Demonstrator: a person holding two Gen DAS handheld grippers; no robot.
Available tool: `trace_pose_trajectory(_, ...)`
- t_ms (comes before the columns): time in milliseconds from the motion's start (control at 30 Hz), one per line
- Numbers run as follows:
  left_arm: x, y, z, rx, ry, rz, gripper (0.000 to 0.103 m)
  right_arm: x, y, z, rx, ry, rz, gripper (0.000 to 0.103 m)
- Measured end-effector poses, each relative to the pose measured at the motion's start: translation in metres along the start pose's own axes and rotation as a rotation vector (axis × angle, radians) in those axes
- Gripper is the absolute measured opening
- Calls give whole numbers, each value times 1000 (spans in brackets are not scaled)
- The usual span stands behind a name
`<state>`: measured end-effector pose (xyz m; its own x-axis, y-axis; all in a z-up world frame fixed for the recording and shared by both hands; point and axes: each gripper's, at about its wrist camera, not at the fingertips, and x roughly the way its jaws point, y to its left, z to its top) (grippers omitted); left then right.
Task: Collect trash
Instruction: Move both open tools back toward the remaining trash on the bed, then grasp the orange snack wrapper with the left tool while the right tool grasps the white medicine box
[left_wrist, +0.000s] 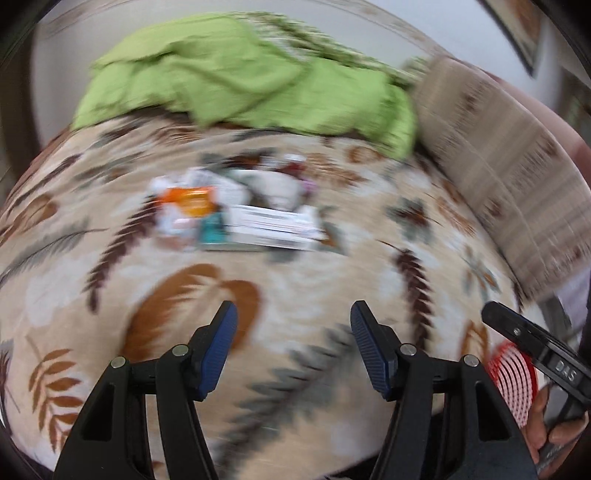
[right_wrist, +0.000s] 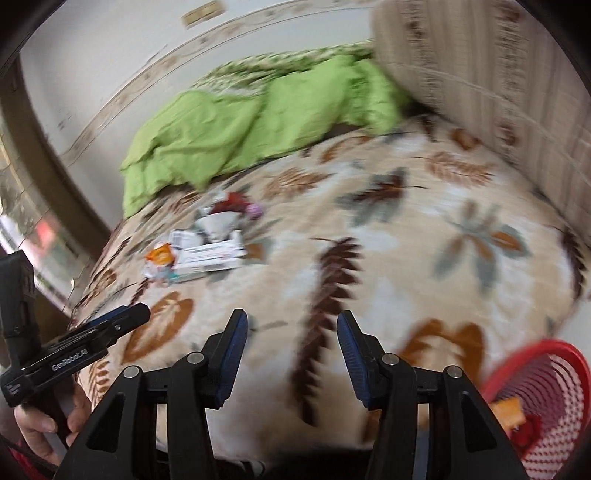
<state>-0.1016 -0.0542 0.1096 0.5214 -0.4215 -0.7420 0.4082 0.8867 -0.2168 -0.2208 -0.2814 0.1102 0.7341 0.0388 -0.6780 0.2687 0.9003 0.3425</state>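
A blurred heap of trash (left_wrist: 236, 210) lies mid-bed: an orange wrapper (left_wrist: 188, 199), a white flat box (left_wrist: 273, 225), crumpled paper and a dark red scrap. The right wrist view shows the same trash heap (right_wrist: 207, 247) at centre left. My left gripper (left_wrist: 293, 328) hovers over the bedspread well short of the heap, open and empty. My right gripper (right_wrist: 291, 338) is open and empty too, above the bedspread. A red mesh basket (right_wrist: 543, 406) stands at the bed's near right edge with an orange scrap inside. The same red basket (left_wrist: 511, 380) shows past the other gripper's finger.
The bed has a beige leaf-patterned bedspread (right_wrist: 388, 258). A crumpled green blanket (left_wrist: 243, 81) lies at the far side, a striped beige pillow (left_wrist: 517, 184) on the right. A wall runs behind. A hand (right_wrist: 48, 417) holds the left gripper's handle.
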Motion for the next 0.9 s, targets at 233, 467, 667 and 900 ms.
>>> trace_pose_trajectory(233,18,65,24,-148,-25,127,65,69,47,27,-29,43,56,58)
trace_pose_trajectory(467,69,100,67,-216,-26,229,77,124,53,50,109,72,60,58)
trace_pose_trajectory(667,113,111,74,-225,12,216,79,154,41,56,126,112,52,58)
trace_pose_trajectory(900,129,119,74,-207,25,194,56,212,33,85,170,176,112,58)
